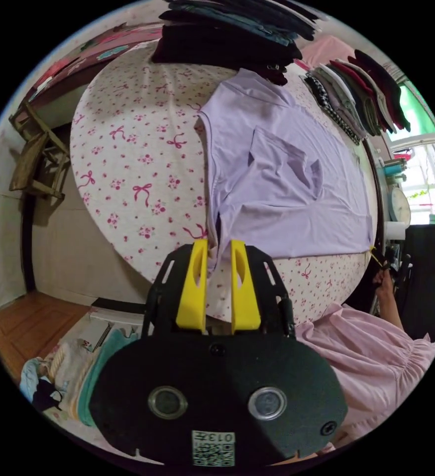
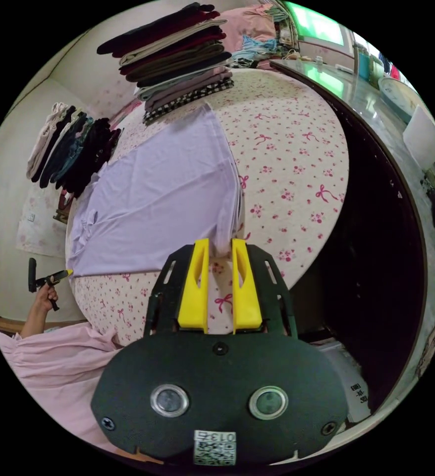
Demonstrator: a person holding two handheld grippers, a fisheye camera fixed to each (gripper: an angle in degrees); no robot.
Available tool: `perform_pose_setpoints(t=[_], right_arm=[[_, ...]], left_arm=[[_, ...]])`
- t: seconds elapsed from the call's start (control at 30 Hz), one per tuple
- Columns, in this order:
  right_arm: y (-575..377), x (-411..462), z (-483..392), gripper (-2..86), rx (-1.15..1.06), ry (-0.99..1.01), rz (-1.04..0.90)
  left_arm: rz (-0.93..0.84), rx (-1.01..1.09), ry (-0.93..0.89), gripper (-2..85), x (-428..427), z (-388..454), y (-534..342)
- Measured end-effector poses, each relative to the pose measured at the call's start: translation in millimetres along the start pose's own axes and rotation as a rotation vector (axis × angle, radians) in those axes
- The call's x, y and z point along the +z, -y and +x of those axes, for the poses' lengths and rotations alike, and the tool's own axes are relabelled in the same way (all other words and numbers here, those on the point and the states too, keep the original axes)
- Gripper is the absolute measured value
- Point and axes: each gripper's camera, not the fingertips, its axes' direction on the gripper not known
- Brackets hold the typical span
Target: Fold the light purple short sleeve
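The light purple short sleeve shirt (image 1: 287,183) lies spread flat on the bed's floral sheet (image 1: 138,168), with one sleeve folded over its middle. My left gripper (image 1: 219,245) is shut on a shirt corner at the near edge, with cloth drawn between its yellow jaw tips. In the right gripper view the same shirt (image 2: 163,198) stretches away, and my right gripper (image 2: 220,244) pinches its layered edge. Each gripper also shows small in the other's view, at the shirt's far corner: the right gripper (image 1: 376,255) and the left gripper (image 2: 61,274), held in a hand.
Stacks of folded clothes (image 1: 232,34) (image 1: 356,94) line the far side of the bed. A wooden chair (image 1: 34,158) stands beside it, and a glass-topped desk (image 2: 376,129) runs along the other side. Loose clothes (image 1: 69,372) lie on the floor. The person's pink garment (image 1: 371,357) is close.
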Motion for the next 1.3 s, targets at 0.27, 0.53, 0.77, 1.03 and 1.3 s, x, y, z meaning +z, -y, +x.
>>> perform_pose_setpoints(t=[0.27,0.53,0.77,1.03,1.3], right_arm=[[16.2,24.2,-30.7,2.5,-0.058,-0.092,-0.053],[25.1,29.7,-58.9,1.9,-0.094,-0.121,-0.049],[18.3,46.4,-90.4,2.7,-0.138,-0.167,-0.090],[18.1,80.5,-125.7,5.1,-0.125,-0.278,-0.056],[56.6,145.5,-276.5,2.9,-0.529,-0.014,-0.041]], left_arm=[[-0.082,0.086,0.031,1.1,3.8,-4.7,24.0],[-0.088,0.150,0.001,0.4,-21.2,-7.5,12.6],[-0.148,0.128,-0.046,0.7,-4.9,-15.3,-34.2],[-0.050,0.029,-0.069,2.9,-0.4,-45.5,-67.6],[0.039,0.189,0.096,5.6,-2.8,3.6,-48.8]])
